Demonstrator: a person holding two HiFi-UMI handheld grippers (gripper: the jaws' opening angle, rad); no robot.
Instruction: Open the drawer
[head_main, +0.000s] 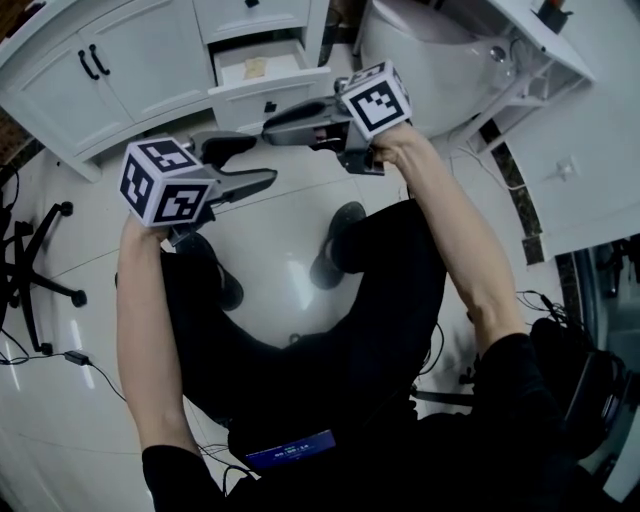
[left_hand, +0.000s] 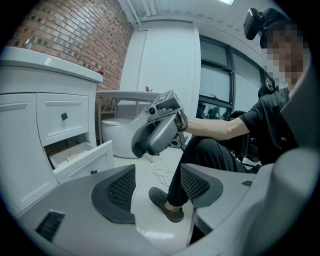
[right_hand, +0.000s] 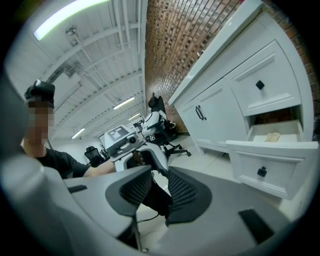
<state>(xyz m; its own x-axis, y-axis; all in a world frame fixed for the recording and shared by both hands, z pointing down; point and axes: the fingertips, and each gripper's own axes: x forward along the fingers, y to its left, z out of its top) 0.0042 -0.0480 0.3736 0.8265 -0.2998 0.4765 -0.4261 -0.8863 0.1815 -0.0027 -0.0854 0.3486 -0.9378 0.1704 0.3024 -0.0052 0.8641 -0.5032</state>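
**A:** Where are we with the white wooden drawer with the small black knob (head_main: 285, 88)?

**B:** We'd call it opened. It stands pulled out of the white panelled vanity cabinet (head_main: 150, 60), and we can see inside it.

**A:** And our hands?

**B:** The right gripper (head_main: 270, 128) hangs in the air near the drawer front and touches nothing. Its jaws are a narrow gap apart and hold nothing. The left gripper (head_main: 262, 160) hovers over the floor with its jaws spread wide, also empty.

**A:** So what's next?

**B:** Little, we think. We could draw back, or hook the front if we want it out further.

**A:** Shall we count?

**B:** We see two drawers. One is open and the other is the shut white drawer (right_hand: 280, 82) above it. Each has one knob. There is one small tan scrap (head_main: 255, 68) inside the open drawer. The cupboard doors carry two black curved handles (head_main: 92, 60). Grippers: two.
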